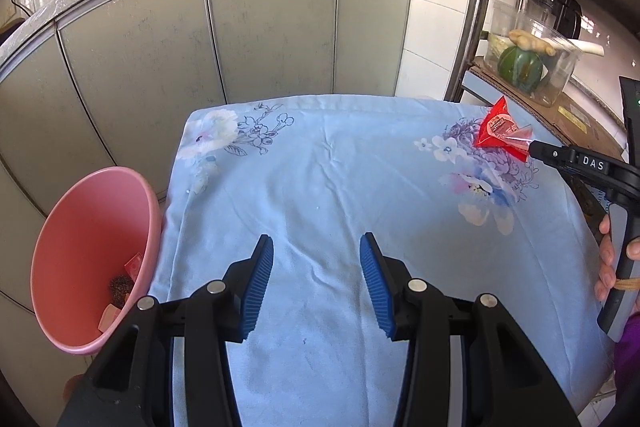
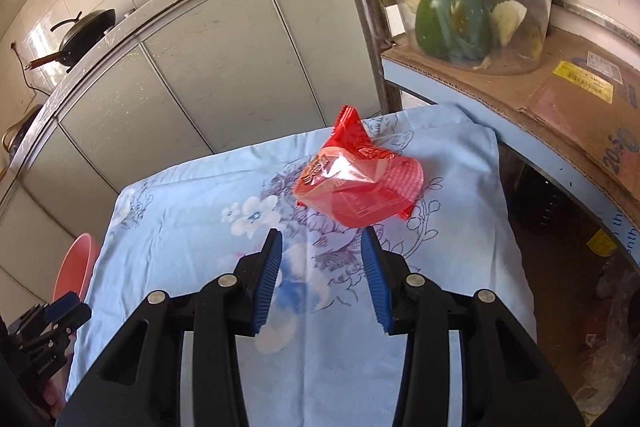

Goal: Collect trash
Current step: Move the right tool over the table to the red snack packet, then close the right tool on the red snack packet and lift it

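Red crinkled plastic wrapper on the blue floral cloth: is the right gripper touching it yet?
Cannot tell. In the right wrist view the red plastic wrapper lies just beyond the right gripper, its edge meeting one fingertip; no clear contact or gap.

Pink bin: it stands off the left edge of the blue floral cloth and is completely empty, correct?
Not quite. The pink bin does stand off the left edge of the blue floral cloth, but it is not empty: the left wrist view shows a few scraps lying at its bottom.
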The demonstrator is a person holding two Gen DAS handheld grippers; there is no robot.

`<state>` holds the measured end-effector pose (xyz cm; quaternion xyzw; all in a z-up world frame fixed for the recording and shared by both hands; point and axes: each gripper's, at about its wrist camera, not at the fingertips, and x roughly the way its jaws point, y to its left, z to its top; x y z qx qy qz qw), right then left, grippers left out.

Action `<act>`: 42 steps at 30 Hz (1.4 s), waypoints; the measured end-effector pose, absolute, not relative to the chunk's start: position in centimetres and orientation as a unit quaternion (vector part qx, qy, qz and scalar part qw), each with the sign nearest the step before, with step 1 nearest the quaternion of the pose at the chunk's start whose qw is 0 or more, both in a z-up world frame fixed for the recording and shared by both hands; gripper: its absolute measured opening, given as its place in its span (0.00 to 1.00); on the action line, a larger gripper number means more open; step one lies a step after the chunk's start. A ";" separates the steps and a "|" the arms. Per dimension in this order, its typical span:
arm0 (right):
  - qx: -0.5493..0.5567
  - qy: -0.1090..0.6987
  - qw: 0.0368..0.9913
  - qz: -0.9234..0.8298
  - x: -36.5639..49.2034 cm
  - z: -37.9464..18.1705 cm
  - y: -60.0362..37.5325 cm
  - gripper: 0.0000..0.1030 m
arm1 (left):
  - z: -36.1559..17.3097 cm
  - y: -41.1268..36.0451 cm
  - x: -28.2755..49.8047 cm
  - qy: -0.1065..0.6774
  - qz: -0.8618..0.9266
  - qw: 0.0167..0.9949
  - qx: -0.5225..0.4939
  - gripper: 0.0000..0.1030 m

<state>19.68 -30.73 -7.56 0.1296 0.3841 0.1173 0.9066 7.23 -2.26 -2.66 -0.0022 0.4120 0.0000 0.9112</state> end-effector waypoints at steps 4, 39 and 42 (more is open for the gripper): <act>0.126 0.386 0.906 0.122 20.7 -7.8 -30.4 0.41 | -3.0 -2.2 7.6 0.417 0.002 0.909 -0.002 0.43; 0.031 0.321 0.928 0.189 16.5 -3.5 -23.2 0.04 | -3.5 0.9 6.5 0.412 0.019 0.911 -0.032 0.43; 0.038 0.331 0.928 0.166 16.8 -3.6 -24.7 0.04 | -3.6 1.1 6.4 0.413 0.019 0.910 -0.034 0.43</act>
